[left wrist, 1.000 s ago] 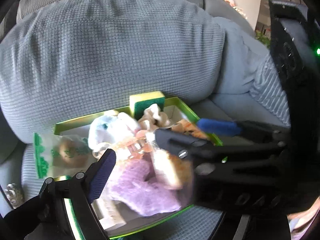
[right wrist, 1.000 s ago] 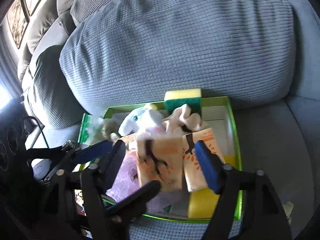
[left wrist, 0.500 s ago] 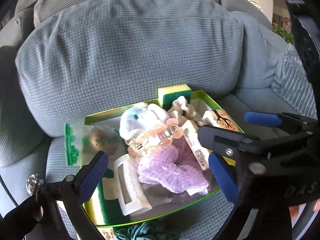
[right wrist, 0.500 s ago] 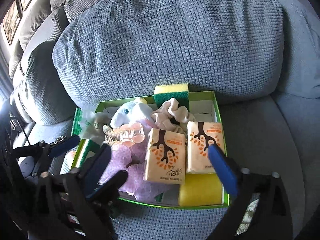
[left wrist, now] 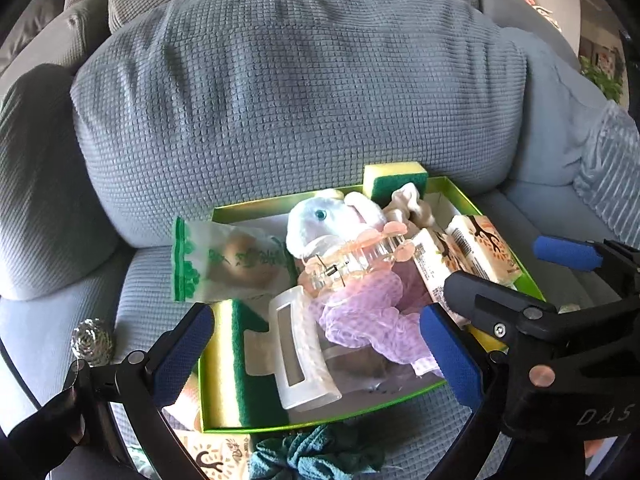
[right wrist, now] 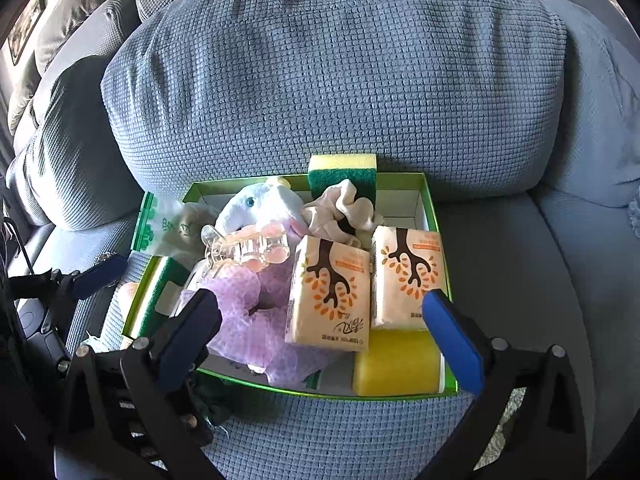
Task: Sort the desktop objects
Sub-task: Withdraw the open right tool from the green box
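Note:
A green box (right wrist: 430, 208) sits on the grey sofa seat, crowded with things. Two orange-printed tissue packs (right wrist: 328, 296) lie side by side beside a purple mesh scrunchie (right wrist: 244, 312), under a pink clear hair claw (right wrist: 248, 248) and a white plush (right wrist: 260, 204). My right gripper (right wrist: 320, 338) hangs open over the box's near edge, nothing between its pads. My left gripper (left wrist: 316, 356) is opening its jaws above a white hair claw (left wrist: 300, 352) and the purple mesh scrunchie (left wrist: 372, 320), touching neither. The right gripper's fingers (left wrist: 564, 252) reach in from the right.
Also in the box are green-and-yellow sponges (right wrist: 342, 172), a yellow sponge (right wrist: 396, 360), a beige scrunchie (right wrist: 344, 208) and a snack bag (left wrist: 224, 260). Outside lie a steel scrubber (left wrist: 92, 344), another tissue pack (left wrist: 216, 456) and a teal cloth (left wrist: 316, 460). A big cushion (right wrist: 336, 72) backs the box.
Both grippers opened wide and drew back. The right let go of a tissue pack and the left let go of the purple scrunchie; both now lie in the box.

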Motion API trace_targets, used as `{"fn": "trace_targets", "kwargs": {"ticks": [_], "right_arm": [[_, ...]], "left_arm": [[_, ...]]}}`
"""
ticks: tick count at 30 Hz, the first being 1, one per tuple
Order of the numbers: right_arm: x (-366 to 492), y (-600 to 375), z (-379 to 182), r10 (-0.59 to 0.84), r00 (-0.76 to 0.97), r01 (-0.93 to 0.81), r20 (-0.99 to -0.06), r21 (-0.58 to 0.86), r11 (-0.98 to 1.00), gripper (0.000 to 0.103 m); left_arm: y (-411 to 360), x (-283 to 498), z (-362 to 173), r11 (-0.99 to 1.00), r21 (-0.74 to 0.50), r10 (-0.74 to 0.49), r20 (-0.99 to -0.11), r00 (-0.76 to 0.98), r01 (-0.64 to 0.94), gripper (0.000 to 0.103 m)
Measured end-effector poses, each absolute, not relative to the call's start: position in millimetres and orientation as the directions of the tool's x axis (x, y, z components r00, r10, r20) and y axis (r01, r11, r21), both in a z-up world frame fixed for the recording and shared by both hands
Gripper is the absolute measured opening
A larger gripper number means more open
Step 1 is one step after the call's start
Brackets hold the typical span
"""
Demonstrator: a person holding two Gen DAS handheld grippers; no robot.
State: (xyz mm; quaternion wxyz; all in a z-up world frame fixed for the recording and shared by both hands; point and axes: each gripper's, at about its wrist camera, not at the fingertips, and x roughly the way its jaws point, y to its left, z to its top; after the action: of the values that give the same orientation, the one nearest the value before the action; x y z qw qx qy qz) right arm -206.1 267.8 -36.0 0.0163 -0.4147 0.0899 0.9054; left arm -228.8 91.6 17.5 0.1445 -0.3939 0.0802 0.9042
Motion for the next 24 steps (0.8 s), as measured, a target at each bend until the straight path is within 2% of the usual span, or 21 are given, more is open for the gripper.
{"fn": "trace_targets", "kwargs": {"ticks": [24], "right_arm": [[-173.6, 249.0, -14.2, -0.073, -0.663, -0.074, -0.745, 0.162, -0.984, 0.103]], "left_arm": [[68.5, -198.7, 34.1, -0.953, 0.029, 0.186, -0.727, -0.661, -0.301, 0.102]]}}
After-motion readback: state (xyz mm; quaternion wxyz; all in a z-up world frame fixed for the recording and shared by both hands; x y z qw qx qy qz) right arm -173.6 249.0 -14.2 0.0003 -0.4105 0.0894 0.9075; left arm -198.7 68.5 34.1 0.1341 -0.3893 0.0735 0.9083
